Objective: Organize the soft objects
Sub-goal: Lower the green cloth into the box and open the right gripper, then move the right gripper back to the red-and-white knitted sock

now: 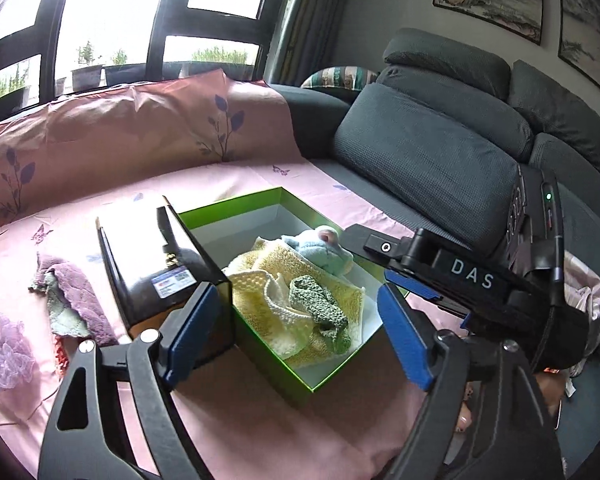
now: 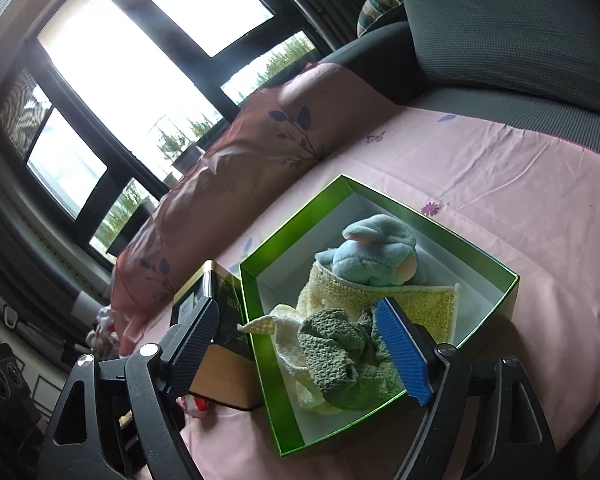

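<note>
Right wrist view: both jaws wide, apparently empty, over green box (image 2: 380, 216) of cloths (image 2: 332, 348).

Both grippers are black linkage frames with silver pivot screws and ribbed blue pads on the fingers. The right gripper (image 1: 404, 276) carries white "DAS" lettering, a small green light and a black wrist strap. The left gripper (image 1: 296, 336) shows triangular cut-outs in its arms.

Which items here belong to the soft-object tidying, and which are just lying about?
Belongs to the job:
- green cardboard box with white inside
- pale blue plush toy
- yellow terry towel
- cream knitted cloth
- green knitted cloth
- purple and green fleecy cloth, outside the box

Lying about:
- black glossy box
- grey sofa cushion
- pink leaf-print pillow
</note>
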The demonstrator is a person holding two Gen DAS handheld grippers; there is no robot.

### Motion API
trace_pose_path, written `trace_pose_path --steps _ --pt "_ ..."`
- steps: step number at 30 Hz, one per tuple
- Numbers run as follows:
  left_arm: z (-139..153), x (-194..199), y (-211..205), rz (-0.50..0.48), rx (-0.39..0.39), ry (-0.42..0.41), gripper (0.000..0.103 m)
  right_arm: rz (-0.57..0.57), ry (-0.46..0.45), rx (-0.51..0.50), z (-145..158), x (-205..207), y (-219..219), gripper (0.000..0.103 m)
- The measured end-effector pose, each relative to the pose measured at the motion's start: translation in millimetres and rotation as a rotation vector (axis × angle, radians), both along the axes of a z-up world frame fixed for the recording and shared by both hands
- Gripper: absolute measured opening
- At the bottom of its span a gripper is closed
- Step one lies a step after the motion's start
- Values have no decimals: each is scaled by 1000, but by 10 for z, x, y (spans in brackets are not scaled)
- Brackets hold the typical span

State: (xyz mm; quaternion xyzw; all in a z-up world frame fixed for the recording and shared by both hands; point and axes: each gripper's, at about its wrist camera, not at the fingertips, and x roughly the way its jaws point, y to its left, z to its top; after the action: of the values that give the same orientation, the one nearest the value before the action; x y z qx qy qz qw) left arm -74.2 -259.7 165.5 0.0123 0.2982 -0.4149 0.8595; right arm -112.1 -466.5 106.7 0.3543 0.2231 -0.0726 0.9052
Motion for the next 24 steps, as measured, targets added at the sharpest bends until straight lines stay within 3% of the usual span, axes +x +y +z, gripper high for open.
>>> trace_pose_path --steps 6,11,17,24 --pt "255 -68 682 120 -95 -36 100 -7 -48 -67 199 -83 179 91" --pt "293 -34 1327 313 -107 -44 102 36 -82 -108 336 -76 392 92" --pt "59 78 2076 533 -100 39 102 142 -92 -175 453 78 850 92" --pt "-447 230 2667 739 -34 108 102 308 -54 -260 462 366 1618 92"
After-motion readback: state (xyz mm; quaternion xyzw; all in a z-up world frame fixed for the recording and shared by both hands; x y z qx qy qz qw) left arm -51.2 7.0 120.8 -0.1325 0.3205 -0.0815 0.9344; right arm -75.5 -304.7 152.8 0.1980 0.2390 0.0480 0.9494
